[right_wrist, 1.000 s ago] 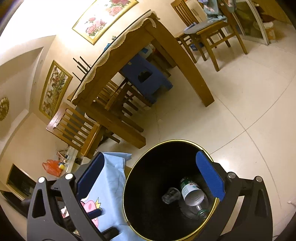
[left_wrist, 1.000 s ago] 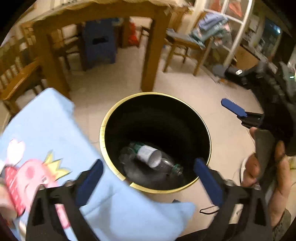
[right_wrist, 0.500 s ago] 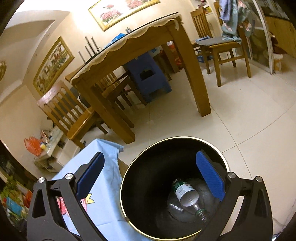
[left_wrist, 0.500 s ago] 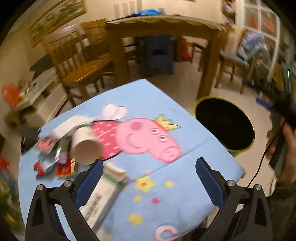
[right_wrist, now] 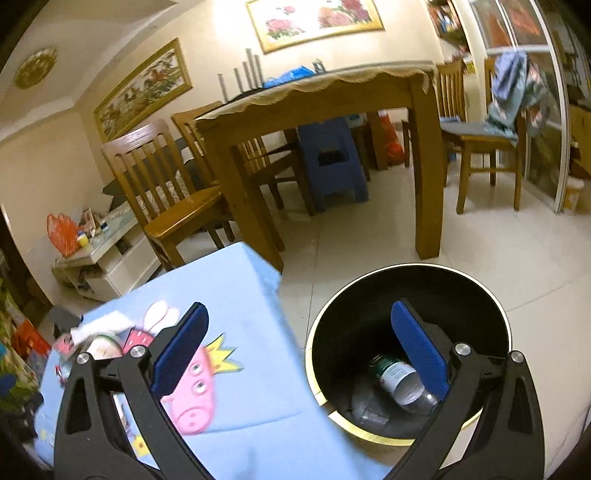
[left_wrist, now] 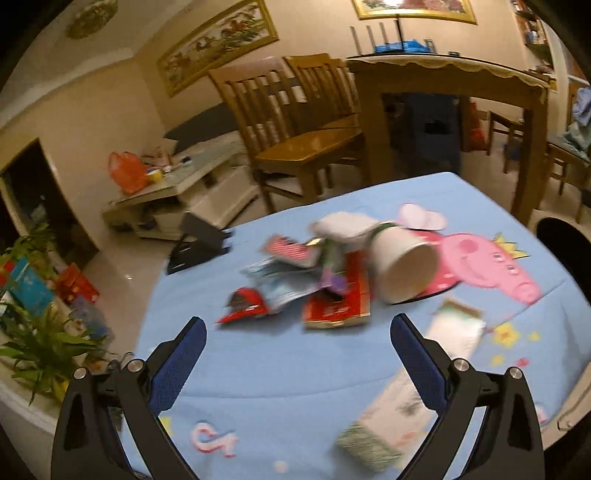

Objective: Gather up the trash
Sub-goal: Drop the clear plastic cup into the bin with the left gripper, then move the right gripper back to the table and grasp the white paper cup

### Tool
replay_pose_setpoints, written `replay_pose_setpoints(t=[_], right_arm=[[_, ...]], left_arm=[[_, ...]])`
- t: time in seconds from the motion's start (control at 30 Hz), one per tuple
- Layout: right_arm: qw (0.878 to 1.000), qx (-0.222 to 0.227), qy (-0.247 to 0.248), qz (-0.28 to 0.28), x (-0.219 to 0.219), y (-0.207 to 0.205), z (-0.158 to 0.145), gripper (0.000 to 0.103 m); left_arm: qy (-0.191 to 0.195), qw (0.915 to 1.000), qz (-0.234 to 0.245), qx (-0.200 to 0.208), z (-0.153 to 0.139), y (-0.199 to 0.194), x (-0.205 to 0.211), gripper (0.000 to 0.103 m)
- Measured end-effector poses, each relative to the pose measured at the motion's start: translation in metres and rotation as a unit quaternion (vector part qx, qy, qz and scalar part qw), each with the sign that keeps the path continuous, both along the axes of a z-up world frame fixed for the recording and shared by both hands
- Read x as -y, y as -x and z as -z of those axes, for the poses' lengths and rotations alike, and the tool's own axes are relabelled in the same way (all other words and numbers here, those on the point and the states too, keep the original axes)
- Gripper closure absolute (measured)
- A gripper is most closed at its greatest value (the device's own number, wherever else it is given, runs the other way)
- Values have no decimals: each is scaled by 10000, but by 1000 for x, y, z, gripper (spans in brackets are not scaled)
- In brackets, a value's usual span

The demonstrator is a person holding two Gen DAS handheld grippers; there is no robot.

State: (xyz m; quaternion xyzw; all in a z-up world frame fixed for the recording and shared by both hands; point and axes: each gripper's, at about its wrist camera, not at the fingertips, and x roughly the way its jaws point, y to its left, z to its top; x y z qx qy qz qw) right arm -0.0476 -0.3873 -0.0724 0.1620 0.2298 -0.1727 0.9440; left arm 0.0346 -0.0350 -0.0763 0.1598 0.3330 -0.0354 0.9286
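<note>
Wooden dining table (right_wrist: 317,99), chairs (left_wrist: 295,122), framed paintings (right_wrist: 314,18), tiled floor (right_wrist: 517,240).

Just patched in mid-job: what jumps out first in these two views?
The heap of trash in the middle of the blue cartoon-pig cloth, with a white paper cup lying on its side at the heap's right edge. Next, the black gold-rimmed bin on the floor beside the cloth, a plastic bottle already inside. Both grippers are open and empty.

A heap of wrappers (left_wrist: 295,284) and a tipped paper cup (left_wrist: 402,266) crowd the middle of the blue cloth (left_wrist: 280,369), whose near edge lies bare. The black bin (right_wrist: 410,295), beside the cloth's right edge, stands open-topped, a bottle (right_wrist: 400,382) at its bottom.
</note>
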Motion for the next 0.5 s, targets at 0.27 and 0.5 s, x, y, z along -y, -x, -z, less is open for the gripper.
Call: replay_pose_setpoints(t=[0.27, 0.5], right_arm=[[9918, -38, 1272, 93, -131, 6, 5, 5], [9957, -77, 880, -289, -158, -11, 8, 5]], left_arm=[[187, 9994, -226, -181, 17, -7, -37, 7], [782, 9950, -463, -412, 16, -17, -57, 7]])
